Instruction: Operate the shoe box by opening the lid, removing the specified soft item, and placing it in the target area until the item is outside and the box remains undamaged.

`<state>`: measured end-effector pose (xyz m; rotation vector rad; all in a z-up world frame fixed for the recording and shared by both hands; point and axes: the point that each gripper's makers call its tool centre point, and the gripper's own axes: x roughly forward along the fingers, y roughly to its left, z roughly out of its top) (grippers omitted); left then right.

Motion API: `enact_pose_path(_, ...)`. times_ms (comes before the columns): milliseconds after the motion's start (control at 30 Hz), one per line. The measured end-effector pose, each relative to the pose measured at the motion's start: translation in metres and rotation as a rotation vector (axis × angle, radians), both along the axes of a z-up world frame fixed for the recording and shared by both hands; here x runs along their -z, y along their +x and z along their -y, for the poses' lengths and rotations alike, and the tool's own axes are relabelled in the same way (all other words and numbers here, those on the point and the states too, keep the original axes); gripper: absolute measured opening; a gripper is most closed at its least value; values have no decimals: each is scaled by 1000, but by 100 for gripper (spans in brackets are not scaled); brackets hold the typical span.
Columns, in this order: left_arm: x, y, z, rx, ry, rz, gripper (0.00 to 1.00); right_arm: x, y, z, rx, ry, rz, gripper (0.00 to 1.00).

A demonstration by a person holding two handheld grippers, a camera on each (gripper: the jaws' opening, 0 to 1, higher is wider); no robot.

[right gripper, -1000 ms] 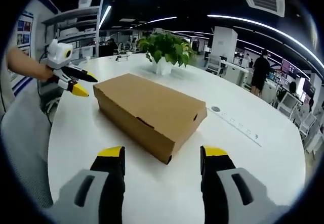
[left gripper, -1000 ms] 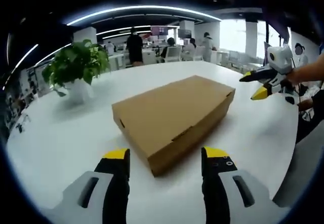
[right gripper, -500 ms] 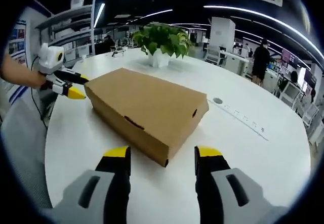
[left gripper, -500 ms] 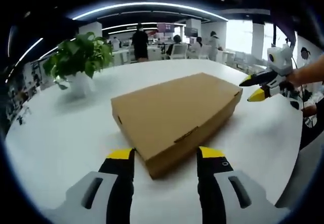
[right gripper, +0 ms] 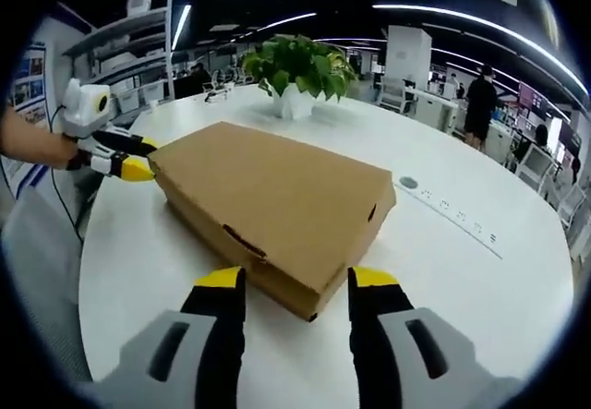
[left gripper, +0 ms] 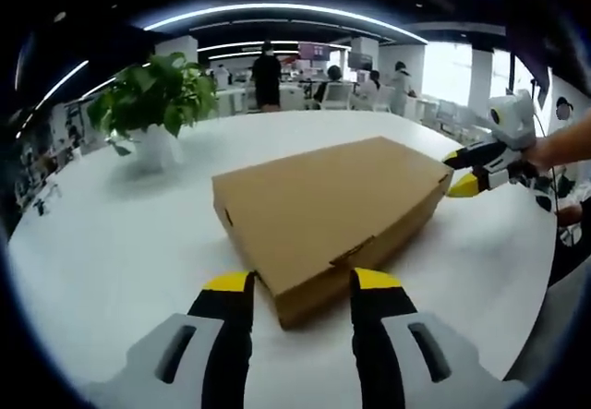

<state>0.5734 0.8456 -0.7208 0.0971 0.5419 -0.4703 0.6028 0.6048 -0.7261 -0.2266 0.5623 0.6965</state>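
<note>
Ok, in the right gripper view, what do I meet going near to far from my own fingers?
Right gripper → shoe box → potted plant → people and desks at the back.

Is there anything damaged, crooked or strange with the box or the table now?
Nothing stands out. The shoe box lies flat and closed on the white table, with no visible dents or tears. Both claws, left and right, are open at its corners.

Your light comes from long ceiling strips (left gripper: 277, 12) overhead, bright and even. The white tabletop (left gripper: 111, 234) glares softly, with a faint shadow beside the box (right gripper: 277, 197). Fisheye bending curves the tabletop's edges; the distant office looks soft.
</note>
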Motion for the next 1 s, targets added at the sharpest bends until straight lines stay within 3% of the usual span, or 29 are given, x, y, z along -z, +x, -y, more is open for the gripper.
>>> enact_pose_path(533,0,0,0,-20,4,3,39,2,-1,-3,40,24,-20,39)
enact_pose_path(1000,1,0,-5,26,33,-30,37,1,-9,-7,66,24,-27,37)
